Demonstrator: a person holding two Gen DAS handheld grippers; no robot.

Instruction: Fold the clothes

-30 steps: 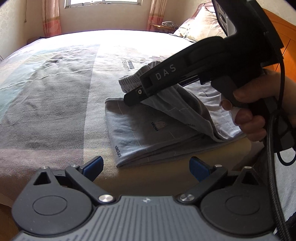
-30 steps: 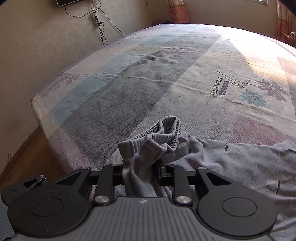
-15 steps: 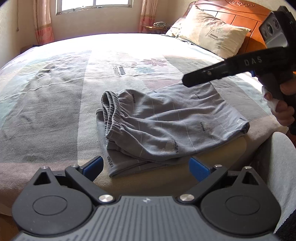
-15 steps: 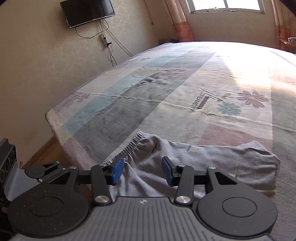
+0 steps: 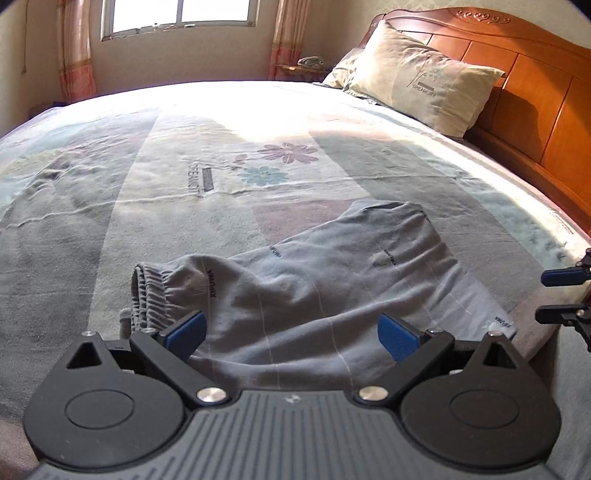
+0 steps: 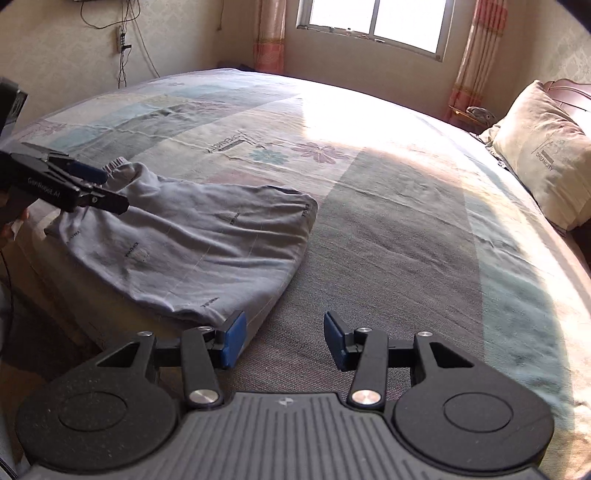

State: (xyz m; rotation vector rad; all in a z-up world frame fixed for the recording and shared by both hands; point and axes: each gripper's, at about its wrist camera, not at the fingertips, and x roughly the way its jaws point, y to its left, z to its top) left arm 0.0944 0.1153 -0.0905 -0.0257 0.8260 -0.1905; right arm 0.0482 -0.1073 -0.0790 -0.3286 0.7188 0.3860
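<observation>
Your left tool (image 5: 291, 334) stands wide, its blue pads (image 5: 184, 330) splayed far apart and gripping nothing, low over the near edge of the shorts (image 5: 317, 288). Your right tool (image 6: 282, 338) is spread too, at a narrower gap, with nothing between its pads; its left pad (image 6: 232, 338) sits just beside the folded corner of the shorts (image 6: 184, 240), over bare sheet.

The shorts are soft grey knit, thin and slightly rumpled, marked with faint pale lines and small dark printed words. They lie folded over in a rough rectangle near the edge of the bed (image 5: 110, 221), closest to you. The ribbed, gathered waistband (image 5: 147, 291) bunches in thick ridges at the left end in the left view, partly behind the left pad. The top layer puckers in shallow wrinkles, and the far edge curves in a rounded fold.

The sheet (image 6: 406, 221) is flat-woven, in broad bands of grey, pale green and mauve, with printed flowers (image 5: 280, 162) and a logo. Long creases run across it, and sunlight from the window (image 6: 373, 26) bleaches its far side. A cream pillow (image 5: 421, 88), plump and wrinkled, leans on the glossy orange wooden headboard (image 5: 535, 96). Pink-striped curtains (image 6: 476, 55) hang beside the window.
</observation>
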